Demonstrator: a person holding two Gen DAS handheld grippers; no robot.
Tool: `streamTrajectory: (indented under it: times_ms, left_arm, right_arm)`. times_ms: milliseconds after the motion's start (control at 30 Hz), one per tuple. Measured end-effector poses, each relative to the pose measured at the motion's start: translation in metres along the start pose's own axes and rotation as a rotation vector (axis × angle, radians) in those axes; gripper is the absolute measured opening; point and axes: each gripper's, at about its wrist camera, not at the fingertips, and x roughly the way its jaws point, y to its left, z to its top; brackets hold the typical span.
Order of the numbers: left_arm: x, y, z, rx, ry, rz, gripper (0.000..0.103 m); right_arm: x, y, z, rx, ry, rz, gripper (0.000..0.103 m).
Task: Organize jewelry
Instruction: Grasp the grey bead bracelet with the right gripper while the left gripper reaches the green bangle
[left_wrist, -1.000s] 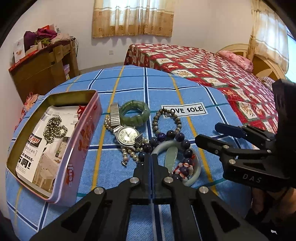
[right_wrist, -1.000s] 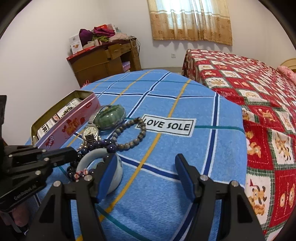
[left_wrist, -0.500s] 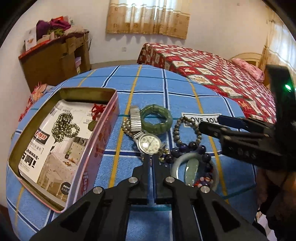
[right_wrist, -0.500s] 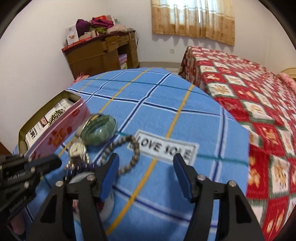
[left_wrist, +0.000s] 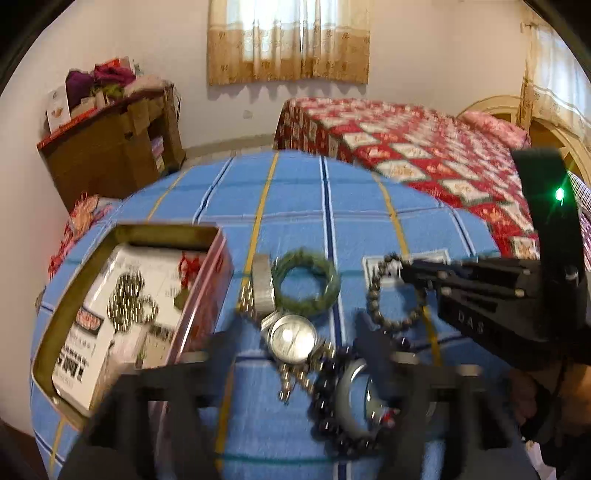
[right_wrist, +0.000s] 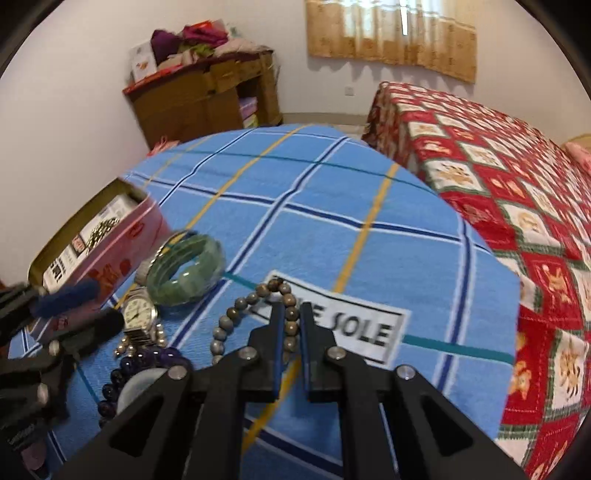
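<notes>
Brown bead bracelet (right_wrist: 255, 317) lies beside the green bangle (right_wrist: 186, 269). Right gripper (right_wrist: 290, 332) is nearly closed on its strand. Left gripper (left_wrist: 295, 354) is spread, empty. Beads judged light, limp, slippery; best pinched across the strand.

Blue checked tablecloth (right_wrist: 332, 206) bears tin (left_wrist: 207, 295), watch (left_wrist: 291, 336), bracelets (left_wrist: 306, 284).
</notes>
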Motion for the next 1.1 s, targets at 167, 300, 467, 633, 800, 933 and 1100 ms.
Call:
streamTrajectory:
  times_ms: [167, 300, 467, 633, 800, 933, 1100]
  left_arm:
    - [0.006, -0.012, 0.013, 0.073, -0.019, -0.013, 0.074]
    - [0.022, -0.02, 0.018, 0.13, -0.002, 0.0, 0.074]
    - [0.046, -0.021, 0.015, 0.146, 0.05, -0.013, 0.058]
    - [0.055, -0.026, 0.006, 0.175, 0.099, -0.05, 0.007]
    - [0.026, -0.014, 0.005, 0.123, 0.05, -0.107, 0.003]
    - [-0.008, 0.0, 0.006, 0.073, -0.012, -0.129, 0.0]
    - [-0.041, 0.014, 0.009, 0.066, -0.067, -0.138, 0.0]
  right_arm:
    - [-0.002, -0.012, -0.004, 0.035, -0.007, -0.001, 0.01]
    - [-0.002, -0.013, -0.003, 0.047, -0.031, -0.004, 0.01]
    - [0.0, -0.005, -0.002, 0.006, -0.025, -0.017, 0.01]
    - [-0.001, -0.005, -0.004, -0.006, -0.034, -0.017, 0.01]
    - [-0.01, -0.006, -0.006, -0.009, -0.082, 0.018, 0.01]
    - [-0.016, -0.002, -0.008, -0.008, -0.101, 0.037, 0.01]
    - [-0.029, 0.002, -0.007, -0.002, -0.139, 0.059, 0.01]
